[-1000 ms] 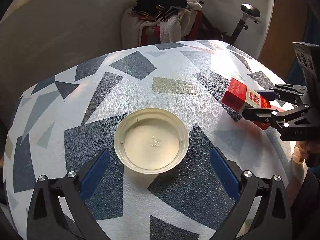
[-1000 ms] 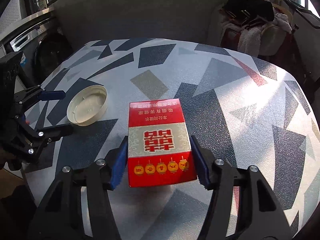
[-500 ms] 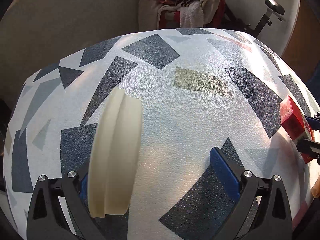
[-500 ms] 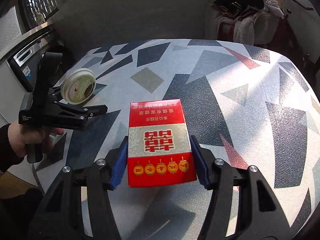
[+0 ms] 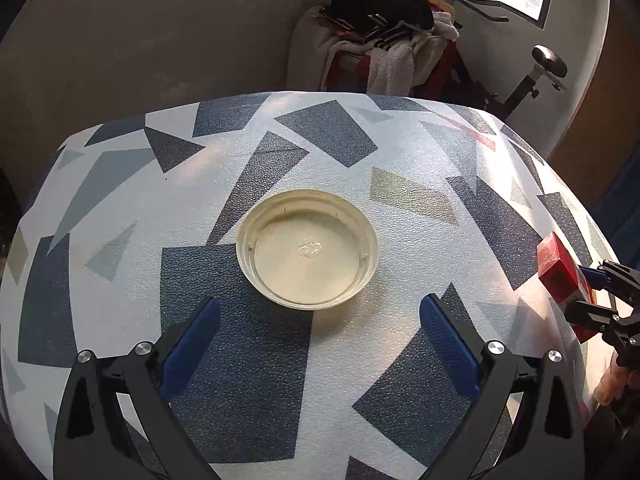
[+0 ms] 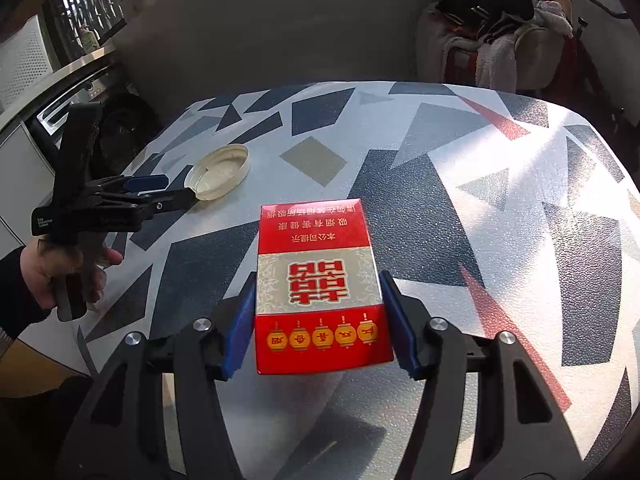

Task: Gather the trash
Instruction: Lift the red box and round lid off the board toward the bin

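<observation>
A cream plastic lid (image 5: 307, 254) lies open side up on the patterned table (image 5: 120, 208), just beyond the tips of my left gripper (image 5: 320, 336). That gripper is open and nothing is between its blue pads (image 5: 192, 340). In the right wrist view the lid (image 6: 220, 172) sits at the tips of the left gripper (image 6: 172, 194), which a hand (image 6: 60, 276) holds. My right gripper (image 6: 318, 316) is shut on a red cigarette box (image 6: 320, 280), with its blue pads pressing both long sides. From the left wrist view, the box (image 5: 560, 276) and right gripper (image 5: 592, 296) are at the table's right edge.
A chair piled with clothes and towels (image 5: 380, 40) stands behind the table, with an exercise bike (image 5: 548, 64) beside it. A washing machine (image 6: 120, 128) sits past the table's left edge in the right wrist view. A grey wall runs behind.
The lid was tipped up on edge at the left pad half a second ago and now lies flat again, farther ahead of the fingers. The right gripper keeps its hold on the red box.
</observation>
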Available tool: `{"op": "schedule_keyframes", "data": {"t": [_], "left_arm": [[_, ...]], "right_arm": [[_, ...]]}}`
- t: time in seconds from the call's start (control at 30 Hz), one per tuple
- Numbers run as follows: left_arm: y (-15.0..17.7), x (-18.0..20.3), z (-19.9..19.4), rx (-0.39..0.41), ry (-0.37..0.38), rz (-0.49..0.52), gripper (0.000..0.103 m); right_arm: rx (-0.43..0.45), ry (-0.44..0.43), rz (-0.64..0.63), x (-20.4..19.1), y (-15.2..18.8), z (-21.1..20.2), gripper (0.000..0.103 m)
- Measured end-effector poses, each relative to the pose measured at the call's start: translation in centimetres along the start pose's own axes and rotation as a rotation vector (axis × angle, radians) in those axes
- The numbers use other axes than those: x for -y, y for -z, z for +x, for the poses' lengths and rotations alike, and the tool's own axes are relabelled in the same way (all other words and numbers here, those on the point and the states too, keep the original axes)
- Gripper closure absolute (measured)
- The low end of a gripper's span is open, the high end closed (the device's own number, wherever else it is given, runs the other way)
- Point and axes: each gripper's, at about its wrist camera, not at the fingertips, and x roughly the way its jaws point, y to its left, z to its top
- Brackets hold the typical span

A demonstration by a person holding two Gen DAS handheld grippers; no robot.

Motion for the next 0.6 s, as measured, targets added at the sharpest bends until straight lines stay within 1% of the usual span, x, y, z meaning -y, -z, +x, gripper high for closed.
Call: {"op": "schedule_keyframes", "data": {"t": [0.07,0.13,0.23,0.27,0.3,0.33,0.4,0.47,0.6], "left_arm": [[-0.6,-0.6,0.6,-0.019,0.024,-0.048,0.006],[-1.3,-0.6,1.4,-0.034,0.032,-0.06,0.006],[-2.0,0.1,3.2,-0.085,0.02,-0.009,0.006],[-2.1,0.3,3.7,-0.097,0.003,0.012,0.006],[-2.2,0.4,4.0,-0.093,-0.013,0.024,0.006],[-2.4,0.3,4.2,-0.09,-0.012,0.019,0.006],[-2.7,-0.2,4.5,-0.09,0.006,-0.024,0.006],[-3.0,-0.4,4.7,-0.085,0.0,-0.04,0.006],[-3.4,-0.1,5.3,-0.097,-0.039,-0.013,0.006]], "right_arm": [[0.0,-0.001,-0.006,-0.1,0.0,0.0,0.044],[0.0,-0.003,-0.006,0.0,-0.1,0.1,0.044],[0.0,-0.011,-0.005,0.1,-0.2,0.2,0.044],[0.001,-0.009,-0.007,0.2,-0.2,0.2,0.044],[0.0,-0.009,-0.009,0.2,-0.2,0.2,0.044],[-0.001,-0.01,-0.01,0.3,-0.2,0.2,0.044],[-0.002,-0.011,-0.012,0.4,-0.1,0.3,0.044],[-0.004,-0.009,-0.015,0.4,-0.1,0.3,0.044],[-0.008,-0.011,-0.005,0.6,0.0,0.5,0.044]]}}
